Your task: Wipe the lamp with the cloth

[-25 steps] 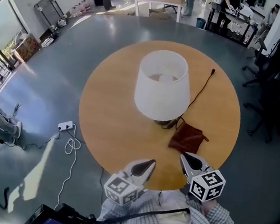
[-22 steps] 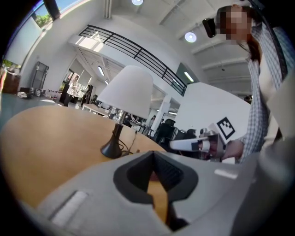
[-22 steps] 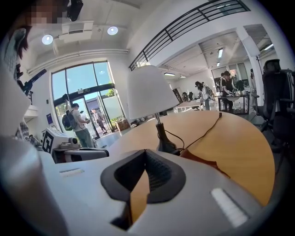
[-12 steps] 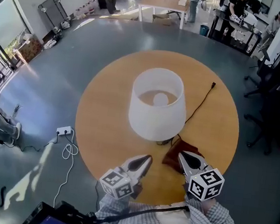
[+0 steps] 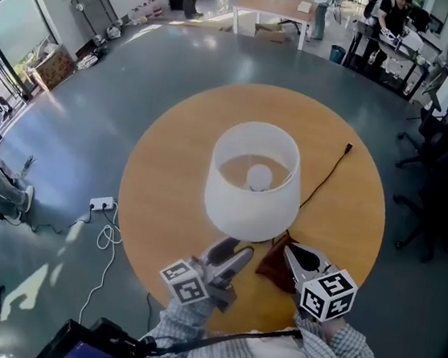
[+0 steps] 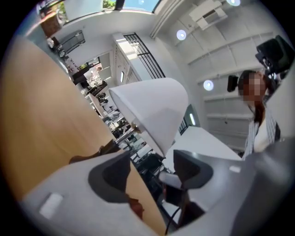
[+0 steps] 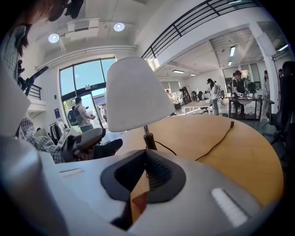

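Cloth (image 5: 272,268) half under lamp shade (image 5: 251,206) and right gripper (image 5: 289,252) in head view

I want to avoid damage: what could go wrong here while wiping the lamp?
The left tongs, just opened and empty, sit close to the lamp; a bump might tip it. The cord runs from the base near the cloth, so the shut right tongs could snag it when taking the cloth.
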`<state>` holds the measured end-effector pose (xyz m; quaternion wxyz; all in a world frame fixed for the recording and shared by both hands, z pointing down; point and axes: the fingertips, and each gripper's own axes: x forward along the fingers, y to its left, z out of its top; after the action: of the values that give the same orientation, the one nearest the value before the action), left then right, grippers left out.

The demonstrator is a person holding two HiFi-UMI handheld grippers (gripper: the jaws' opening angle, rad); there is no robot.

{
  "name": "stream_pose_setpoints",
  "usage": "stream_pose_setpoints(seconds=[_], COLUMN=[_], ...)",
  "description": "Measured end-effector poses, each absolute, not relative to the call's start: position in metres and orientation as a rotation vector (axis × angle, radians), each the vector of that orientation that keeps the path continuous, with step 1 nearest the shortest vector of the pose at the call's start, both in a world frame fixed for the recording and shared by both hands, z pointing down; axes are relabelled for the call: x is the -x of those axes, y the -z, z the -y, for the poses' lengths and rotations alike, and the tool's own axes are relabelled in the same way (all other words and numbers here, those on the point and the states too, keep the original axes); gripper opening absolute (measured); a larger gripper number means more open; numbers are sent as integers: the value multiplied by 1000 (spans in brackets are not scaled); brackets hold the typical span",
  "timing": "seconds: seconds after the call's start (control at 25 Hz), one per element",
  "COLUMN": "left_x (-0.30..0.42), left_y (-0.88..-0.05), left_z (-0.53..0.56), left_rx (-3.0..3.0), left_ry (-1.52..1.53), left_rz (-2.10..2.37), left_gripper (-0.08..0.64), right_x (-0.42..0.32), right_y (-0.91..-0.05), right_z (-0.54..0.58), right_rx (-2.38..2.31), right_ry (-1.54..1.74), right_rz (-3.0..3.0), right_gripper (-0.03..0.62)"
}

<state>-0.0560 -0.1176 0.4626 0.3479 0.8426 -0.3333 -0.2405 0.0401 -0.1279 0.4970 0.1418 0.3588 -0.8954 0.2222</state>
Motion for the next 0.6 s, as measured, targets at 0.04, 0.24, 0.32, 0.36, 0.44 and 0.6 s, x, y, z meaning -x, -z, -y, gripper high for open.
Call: stream_pose_setpoints(seconds=[0.04, 0.24, 0.32, 0.36, 0.44, 0.6], left_x=[57, 63, 64, 65, 67, 66], left_y=[-457, -443, -436, -432, -426, -419], left_z=[121, 135, 137, 138, 139, 138], left_rx=[-2167, -2116, -2108, -2105, -2109, -2137], left_ry=[674, 827, 868, 889, 911, 915], left_rz=[848, 820, 814, 812, 808, 800], left_gripper=[290, 310, 310, 305, 279, 225], right_x=[-40, -40, -42, -44, -48, -49], right_y=[-499, -516, -524, -528, -538, -557], right_z=[129, 131, 130, 130, 127, 120], right_rx=[-1024, -982, -978, -976, -964, -900], right_ry=[-638, -628, -616, -608, -589, -531], right_rz=[2582, 2554, 2530, 2513, 2479, 2432], right_gripper=[3, 3, 3, 3, 3, 3])
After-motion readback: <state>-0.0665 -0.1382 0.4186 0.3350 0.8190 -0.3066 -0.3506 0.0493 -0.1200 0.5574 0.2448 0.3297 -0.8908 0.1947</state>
